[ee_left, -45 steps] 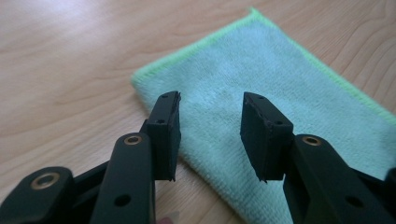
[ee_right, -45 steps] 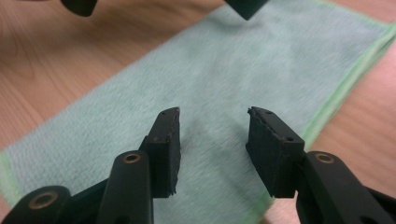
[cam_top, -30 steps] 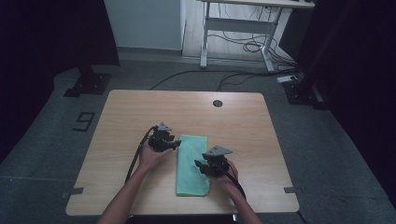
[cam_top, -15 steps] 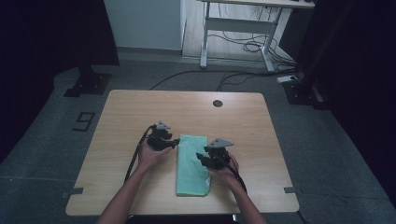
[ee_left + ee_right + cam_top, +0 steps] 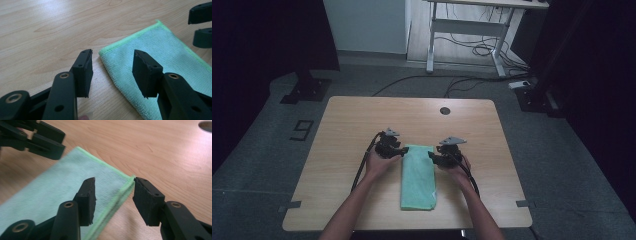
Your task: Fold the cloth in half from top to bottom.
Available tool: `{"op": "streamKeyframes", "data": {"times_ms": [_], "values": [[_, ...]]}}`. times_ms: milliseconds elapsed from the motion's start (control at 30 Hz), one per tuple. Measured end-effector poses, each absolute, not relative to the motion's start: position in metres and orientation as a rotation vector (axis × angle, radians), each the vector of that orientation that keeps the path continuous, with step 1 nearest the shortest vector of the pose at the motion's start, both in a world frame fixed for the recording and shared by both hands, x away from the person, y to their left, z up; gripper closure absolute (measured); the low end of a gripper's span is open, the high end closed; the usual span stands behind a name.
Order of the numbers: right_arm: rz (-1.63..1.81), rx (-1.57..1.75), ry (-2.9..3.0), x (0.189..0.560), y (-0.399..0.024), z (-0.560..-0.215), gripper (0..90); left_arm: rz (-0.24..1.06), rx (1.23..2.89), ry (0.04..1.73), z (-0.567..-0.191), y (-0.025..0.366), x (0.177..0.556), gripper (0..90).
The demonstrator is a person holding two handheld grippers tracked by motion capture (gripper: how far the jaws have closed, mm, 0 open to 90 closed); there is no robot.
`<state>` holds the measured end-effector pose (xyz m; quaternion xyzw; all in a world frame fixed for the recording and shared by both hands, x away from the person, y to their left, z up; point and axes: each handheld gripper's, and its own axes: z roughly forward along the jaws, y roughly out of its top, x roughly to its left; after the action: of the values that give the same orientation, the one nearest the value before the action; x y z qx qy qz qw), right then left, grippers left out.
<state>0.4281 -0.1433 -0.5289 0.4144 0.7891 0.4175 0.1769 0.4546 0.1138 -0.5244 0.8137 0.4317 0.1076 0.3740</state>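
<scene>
A folded green cloth (image 5: 418, 176) lies lengthwise on the wooden table (image 5: 362, 120). My left gripper (image 5: 403, 152) is at its far left corner and my right gripper (image 5: 431, 156) at its far right corner. In the left gripper view the cloth (image 5: 160, 50) has its corner under the gap of my left gripper (image 5: 113, 52). Those jaws have just been opening and stand open, pressing on nothing. In the right gripper view my right gripper (image 5: 115, 180) is open astride the layered corner of the cloth (image 5: 62, 185), pads apart from it.
A round cable hole (image 5: 444, 110) sits near the table's far edge. Behind the table stand a white desk frame (image 5: 467, 30) and floor cables (image 5: 472, 50). A taped 9 (image 5: 302, 130) marks the floor at left.
My right gripper has moved away from the person along the cloth's right edge, from its middle to the far corner. The left gripper has stayed at the far left corner.
</scene>
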Motion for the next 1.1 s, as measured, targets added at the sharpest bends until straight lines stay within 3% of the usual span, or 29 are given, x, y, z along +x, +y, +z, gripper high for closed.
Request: {"op": "streamKeyframes", "data": {"times_ms": [1100], "values": [[1.122, 1.233, 2.241, 0.465, -0.137, -0.546, 50.0, 0.291, 2.115, 1.162, -0.535, 0.107, 0.469, 51.6]]}}
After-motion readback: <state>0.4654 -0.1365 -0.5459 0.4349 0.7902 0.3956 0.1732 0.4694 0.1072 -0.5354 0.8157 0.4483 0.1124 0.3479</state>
